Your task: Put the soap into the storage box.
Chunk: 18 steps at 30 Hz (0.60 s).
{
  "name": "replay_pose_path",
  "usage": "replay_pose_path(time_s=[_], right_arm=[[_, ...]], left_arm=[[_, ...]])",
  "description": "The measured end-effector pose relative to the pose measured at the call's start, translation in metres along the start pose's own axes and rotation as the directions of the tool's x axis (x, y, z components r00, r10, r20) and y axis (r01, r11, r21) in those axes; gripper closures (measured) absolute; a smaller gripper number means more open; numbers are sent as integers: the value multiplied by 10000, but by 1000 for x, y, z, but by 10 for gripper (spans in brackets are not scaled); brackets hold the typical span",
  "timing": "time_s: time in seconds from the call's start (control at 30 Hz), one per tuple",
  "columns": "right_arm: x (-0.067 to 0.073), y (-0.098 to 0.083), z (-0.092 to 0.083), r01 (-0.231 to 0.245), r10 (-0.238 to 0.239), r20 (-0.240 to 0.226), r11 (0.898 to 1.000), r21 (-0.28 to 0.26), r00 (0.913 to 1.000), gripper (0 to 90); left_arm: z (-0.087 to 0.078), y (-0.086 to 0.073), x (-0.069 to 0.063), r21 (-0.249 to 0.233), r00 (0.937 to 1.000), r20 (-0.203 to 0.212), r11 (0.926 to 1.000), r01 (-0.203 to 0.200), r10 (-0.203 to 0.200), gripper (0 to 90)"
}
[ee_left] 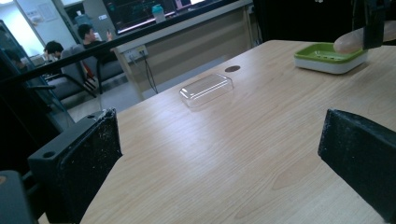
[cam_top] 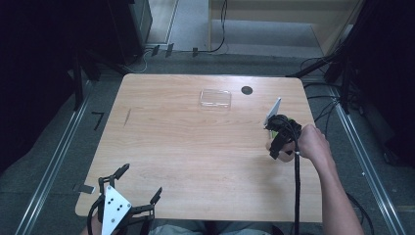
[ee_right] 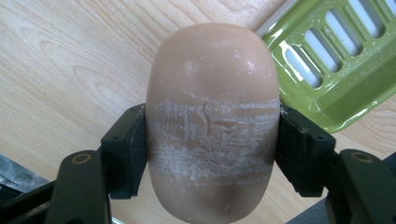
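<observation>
Pinching an oval beige soap bar (ee_right: 212, 123), right hand-held gripper (ee_right: 212, 154) hovers beside green slotted soap dish (ee_right: 336, 65), probably for placement; left hand-held gripper (ee_left: 219, 163) spread, idle.

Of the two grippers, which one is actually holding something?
The right gripper: its jaws clamp a tan soap bar beside the green soap dish. The left gripper has its jaws wide apart over bare table, holding nothing.

Right gripper (cam_top: 280, 139) at the table's right edge, held by the right hand (cam_top: 311, 143), forearm coming in from the bottom-right corner; jaws clamped on something. Left gripper (cam_top: 128, 188) at the near-left corner, jaws spread wide, nothing between; left hand mostly cut off, apparently low.
</observation>
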State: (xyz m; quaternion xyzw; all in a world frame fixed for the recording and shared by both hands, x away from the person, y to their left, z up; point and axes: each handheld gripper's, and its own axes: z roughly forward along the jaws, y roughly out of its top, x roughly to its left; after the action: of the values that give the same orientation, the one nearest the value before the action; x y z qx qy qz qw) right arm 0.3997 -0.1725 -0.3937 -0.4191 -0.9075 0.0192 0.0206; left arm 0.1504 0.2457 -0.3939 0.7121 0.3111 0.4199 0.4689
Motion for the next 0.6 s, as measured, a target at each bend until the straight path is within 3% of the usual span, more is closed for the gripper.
replay_pose_path(time_s=[0.6], right_arm=[[-15,1,-3,-176,175,-50,9997,-192,9998,337]], left_arm=[[1,0,0,80,10000,14,10000,37,-37,0]])
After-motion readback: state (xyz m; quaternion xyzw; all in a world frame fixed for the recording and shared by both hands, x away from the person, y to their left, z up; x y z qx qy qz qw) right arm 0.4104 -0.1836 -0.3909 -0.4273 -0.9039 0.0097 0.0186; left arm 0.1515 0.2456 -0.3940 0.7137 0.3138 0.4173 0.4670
